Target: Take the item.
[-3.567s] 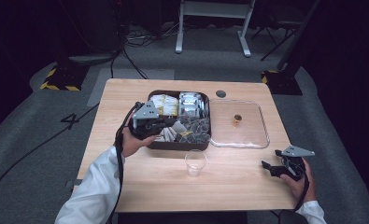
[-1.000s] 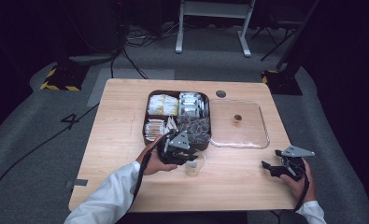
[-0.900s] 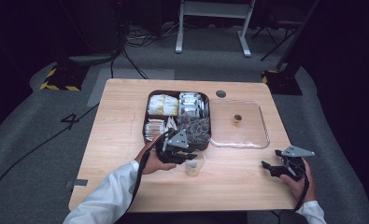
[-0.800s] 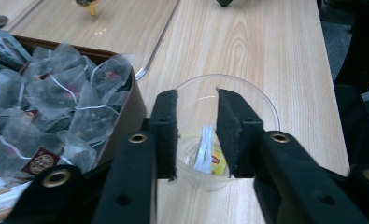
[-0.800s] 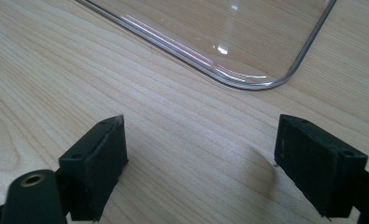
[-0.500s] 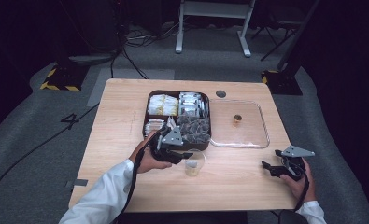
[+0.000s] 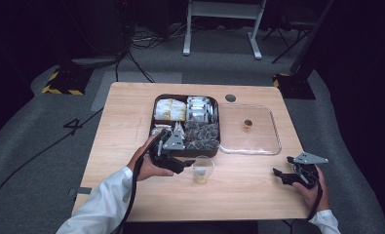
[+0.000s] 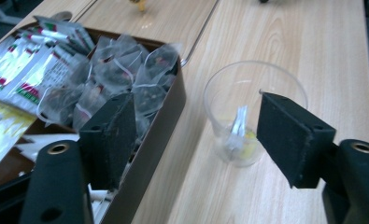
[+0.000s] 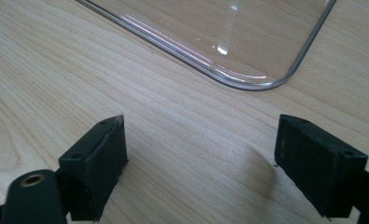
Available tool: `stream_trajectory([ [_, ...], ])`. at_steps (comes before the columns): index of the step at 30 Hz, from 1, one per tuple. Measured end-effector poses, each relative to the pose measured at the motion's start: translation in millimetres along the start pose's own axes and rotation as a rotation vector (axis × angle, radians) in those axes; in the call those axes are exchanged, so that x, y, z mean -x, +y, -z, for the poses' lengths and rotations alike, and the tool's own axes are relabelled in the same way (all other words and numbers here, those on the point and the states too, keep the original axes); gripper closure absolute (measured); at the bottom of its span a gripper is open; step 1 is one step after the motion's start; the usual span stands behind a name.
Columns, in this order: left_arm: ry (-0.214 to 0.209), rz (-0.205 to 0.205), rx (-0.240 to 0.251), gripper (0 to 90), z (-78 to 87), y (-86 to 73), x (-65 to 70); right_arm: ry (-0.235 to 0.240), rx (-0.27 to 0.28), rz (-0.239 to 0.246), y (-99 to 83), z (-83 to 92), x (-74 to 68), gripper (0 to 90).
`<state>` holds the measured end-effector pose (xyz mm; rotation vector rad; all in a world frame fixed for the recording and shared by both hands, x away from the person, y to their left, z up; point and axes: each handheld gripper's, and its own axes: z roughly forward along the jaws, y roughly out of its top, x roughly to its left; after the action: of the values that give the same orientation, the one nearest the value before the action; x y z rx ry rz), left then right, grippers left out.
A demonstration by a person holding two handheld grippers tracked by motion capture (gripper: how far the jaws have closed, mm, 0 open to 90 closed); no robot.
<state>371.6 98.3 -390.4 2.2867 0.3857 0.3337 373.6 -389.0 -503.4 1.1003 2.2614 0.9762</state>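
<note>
Cup [image 8: 254, 114] is standing on the desk [image 7: 131, 122] just in front of the brown tray [image 7: 153, 127], and it is sitting between the spread jaws of the left claw [image 8: 210, 135], which is released and gripping nothing. A tea bag [image 8: 238, 133] is lying inside the cup, its pale tag leaning up the wall over something yellowish at the bottom. In the high view the left claw [image 7: 180, 163] is hovering just beside the cup [image 7: 202, 169], with the left hand [image 7: 148, 163] behind it near the tray's front edge.

Beside the left jaw, the tray's near compartment is holding a heap of mesh tea bags [image 8: 121, 79]; behind them white sachets [image 8: 30, 70] and yellow packets [image 7: 169, 109] are filling other compartments.

Farther out, the clear lid [image 7: 248, 129] is lying flat on the desk to the right of the tray, touching or nearly touching it. The right claw [image 9: 198, 163] is resting low over bare wood near a corner of the lid [image 9: 247, 56], jaws wide apart and empty; in the high view the right claw [image 7: 283, 176] is sitting well apart from the cup, in the right hand [image 7: 313, 187].

Judging from this, the tray is already uncovered and one bag is already in the cup, so the drop step looks done. What is left is unclear: possibly adding a sachet, or putting the lid on again.
</note>
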Motion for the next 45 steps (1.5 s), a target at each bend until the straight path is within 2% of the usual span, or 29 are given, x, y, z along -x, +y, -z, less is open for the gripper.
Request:
stream_trajectory([
  [5, 0.031, 0.006, -0.034, 21.7, 1.7, -4.5, -0.7, 0.0, 0.0, 0.0, 0.0, 0.0, 0.0, 17.3],
  [9, 0.044, 0.008, -0.028, 20.0, 6.5, -8.4, -1.7, 0.0, 0.0, 0.0, 0.0, 0.0, 0.0, 17.3],
  [11, 0.047, -0.001, -0.031, 18.3, 9.2, -10.1, -1.8, 0.0, 0.0, 0.0, 0.0, 0.0, 0.0, 17.3],
  [15, 0.081, -0.02, -0.035, 17.8, 13.6, -14.6, -1.6, 0.0, 0.0, 0.0, 0.0, 0.0, 0.0, 17.3],
  [24, 0.124, 0.002, -0.063, 18.0, 20.6, -28.0, -5.0, -0.001, 0.0, 0.001, 0.0, 0.0, -0.1, 17.3],
  [36, 0.191, -0.002, -0.118, 18.5, 25.3, -55.4, -6.8, -0.001, 0.0, 0.001, 0.0, 0.0, -0.1, 17.3],
  [45, 0.237, 0.024, -0.164, 17.9, 32.4, -82.1, -9.1, -0.001, 0.0, 0.0, 0.0, 0.0, -0.1, 17.3],
])
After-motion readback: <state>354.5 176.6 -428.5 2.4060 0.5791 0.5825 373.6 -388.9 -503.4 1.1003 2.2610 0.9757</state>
